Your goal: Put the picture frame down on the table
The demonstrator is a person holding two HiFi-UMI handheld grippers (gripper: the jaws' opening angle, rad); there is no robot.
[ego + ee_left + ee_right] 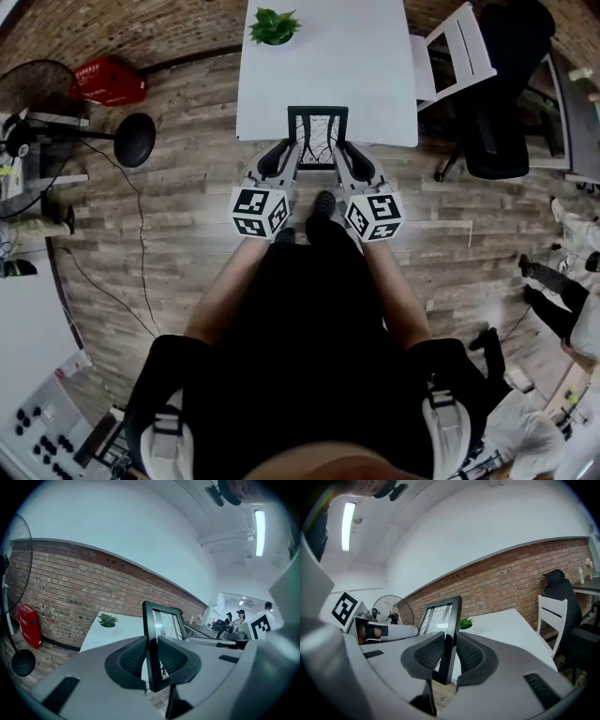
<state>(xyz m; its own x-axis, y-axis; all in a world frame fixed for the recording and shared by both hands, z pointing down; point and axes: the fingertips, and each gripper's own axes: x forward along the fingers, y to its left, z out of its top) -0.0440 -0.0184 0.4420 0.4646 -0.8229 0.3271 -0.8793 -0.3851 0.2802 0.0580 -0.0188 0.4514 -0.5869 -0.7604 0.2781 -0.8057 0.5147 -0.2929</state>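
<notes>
You had two grippers, left gripper [284, 156] and right gripper [350, 157], and one picture frame [318, 136]. One table [328, 70], with one potted plant [274, 25] on it. Right of the table: one white chair [455, 52], one black office chair [506, 94]. Left of the table: one fan [36, 87], one red case [111, 82].

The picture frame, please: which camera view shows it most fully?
The head view: nearly the whole picture frame faces the camera. Each gripper view shows it only obliquely, with one side edge clamped between that gripper's jaws.
</notes>
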